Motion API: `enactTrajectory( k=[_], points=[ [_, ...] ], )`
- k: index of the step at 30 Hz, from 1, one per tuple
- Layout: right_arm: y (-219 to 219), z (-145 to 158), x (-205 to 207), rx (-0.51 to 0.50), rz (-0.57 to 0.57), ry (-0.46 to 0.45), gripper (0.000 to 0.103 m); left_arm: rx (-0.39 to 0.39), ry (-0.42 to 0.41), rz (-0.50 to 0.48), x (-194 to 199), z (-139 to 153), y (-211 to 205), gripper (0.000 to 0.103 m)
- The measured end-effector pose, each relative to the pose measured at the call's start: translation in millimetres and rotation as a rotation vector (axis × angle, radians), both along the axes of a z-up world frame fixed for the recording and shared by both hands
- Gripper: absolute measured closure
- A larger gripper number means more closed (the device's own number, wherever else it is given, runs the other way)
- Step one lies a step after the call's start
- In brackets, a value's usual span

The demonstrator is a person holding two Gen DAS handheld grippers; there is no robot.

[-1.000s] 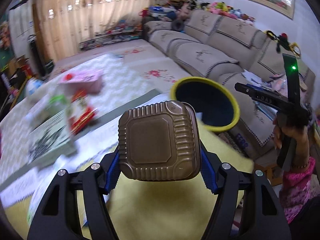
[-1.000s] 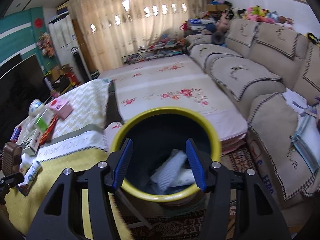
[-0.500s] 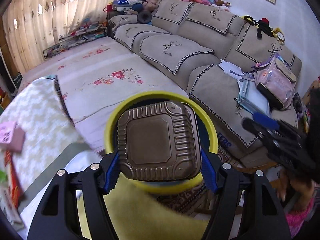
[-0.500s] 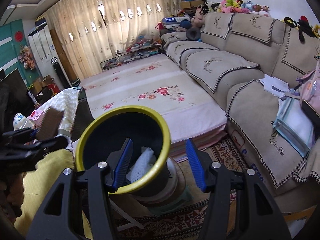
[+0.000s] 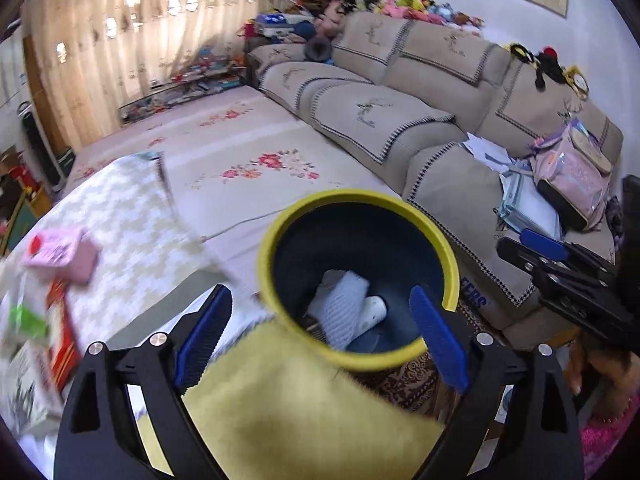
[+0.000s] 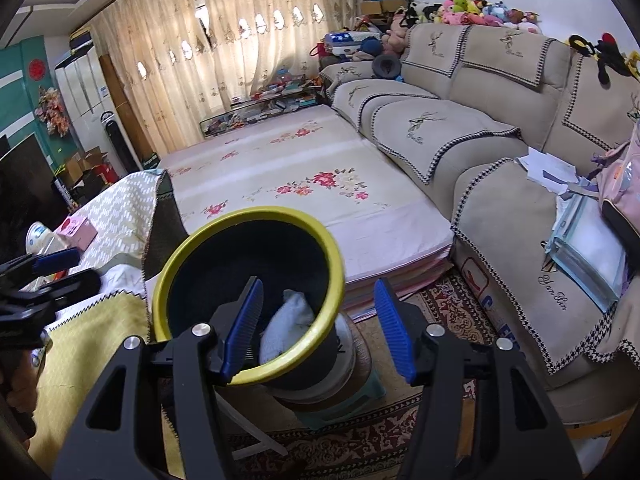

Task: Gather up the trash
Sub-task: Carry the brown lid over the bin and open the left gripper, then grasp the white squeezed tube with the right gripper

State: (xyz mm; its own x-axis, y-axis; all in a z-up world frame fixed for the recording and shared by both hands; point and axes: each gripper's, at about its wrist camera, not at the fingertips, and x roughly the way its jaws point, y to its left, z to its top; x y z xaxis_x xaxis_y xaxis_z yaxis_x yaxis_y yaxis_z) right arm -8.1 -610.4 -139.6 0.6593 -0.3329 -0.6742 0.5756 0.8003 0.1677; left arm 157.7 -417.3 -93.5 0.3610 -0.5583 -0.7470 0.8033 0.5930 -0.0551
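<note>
Left wrist view: living room, beige sectional sofa (image 5: 400, 112) running from 12 to 3 o'clock, floral mat (image 5: 248, 160) on the floor ahead, curtains (image 5: 120, 40) at 11. Table edge at bottom, covered with a yellow cloth (image 5: 288, 412); chevron cloth (image 5: 120, 216) and a pink box (image 5: 60, 254) at 9, both motion-blurred. Left gripper (image 5: 320, 328) spread wide, nothing between its blue pads. Trash bin (image 5: 400, 200), yellow rim and dark inside, sits just past the table edge at centre; white crumpled trash (image 5: 344, 312) lies at its bottom, other contents too dark to make out. Right gripper (image 5: 560, 264) enters at 3 o'clock, beside the bin, body cut off by the frame. Red packets at 8 o'clock blurred, unreadable. Right wrist view: same room, TV (image 6: 24, 184) at 9, patterned rug (image 6: 452, 304) at 5. Right gripper (image 6: 320, 328) released, empty, left pad over the bin opening, right pad outside the rim. Bin (image 6: 192, 248) stands on a stool (image 6: 344, 400), base partly hidden by the fingers. White trash (image 6: 288, 328) visible inside. Open floor between bin and sofa from 3 to 5. Left gripper (image 6: 44, 272) at 9 o'clock, partly cut off.
</note>
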Motion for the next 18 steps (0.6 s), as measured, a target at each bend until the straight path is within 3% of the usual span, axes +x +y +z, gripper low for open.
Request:
enactTrajectory(
  k=[9,14,18],
  points=[
    [72.0,-3.5,45.1,0.004,0.209,0.026,0.048,-0.038,-0.048,0.278,-14.8,17.3,156.5,0.010],
    [164.3,0.2,80.4,-0.015,0.443,0.036,0.048,-0.012,-0.141,0.518,-30.0,26.9,270.1,0.008],
    [238.7,3.0,97.3,-0.026,0.618,0.031,0.048,0.001,-0.178,0.649,-46.1,28.8,336.0,0.008]
  ],
)
